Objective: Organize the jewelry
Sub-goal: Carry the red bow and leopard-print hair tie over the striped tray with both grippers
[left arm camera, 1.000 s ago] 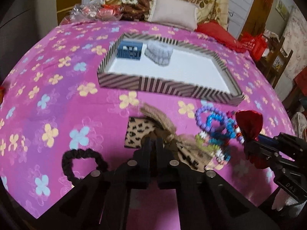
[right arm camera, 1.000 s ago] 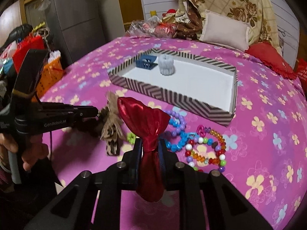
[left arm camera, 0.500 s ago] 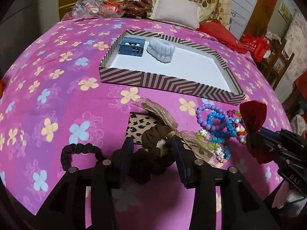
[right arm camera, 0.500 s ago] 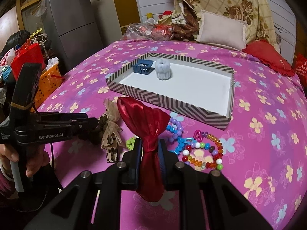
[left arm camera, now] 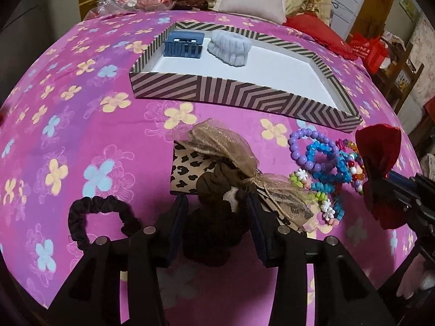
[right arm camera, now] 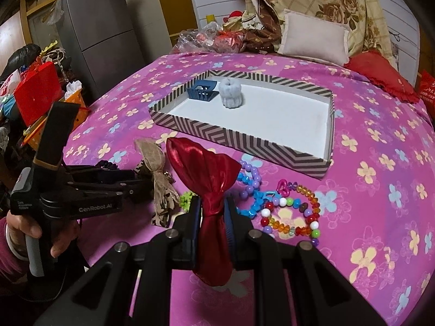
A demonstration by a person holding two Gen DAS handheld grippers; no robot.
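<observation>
Satin red bow [right arm camera: 209, 187] pinched at knot in right gripper [right arm camera: 213, 214] jaws, above bed. "GenRobot.AI" printed on left gripper [left arm camera: 214, 217]; its jaws just opened, now apart around brown scrunchie [left arm camera: 217, 190] on floral pink bedspread [left arm camera: 81, 125]. Beaded bracelets [right arm camera: 285, 212] beside; striped tray [right arm camera: 244, 141] beyond.

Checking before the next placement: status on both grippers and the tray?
Left gripper open, just widened, fingers straddling brown scrunchie. Right gripper shut on red bow. Striped tray holds blue clip, white scrunchie; path unobstructed.
</observation>
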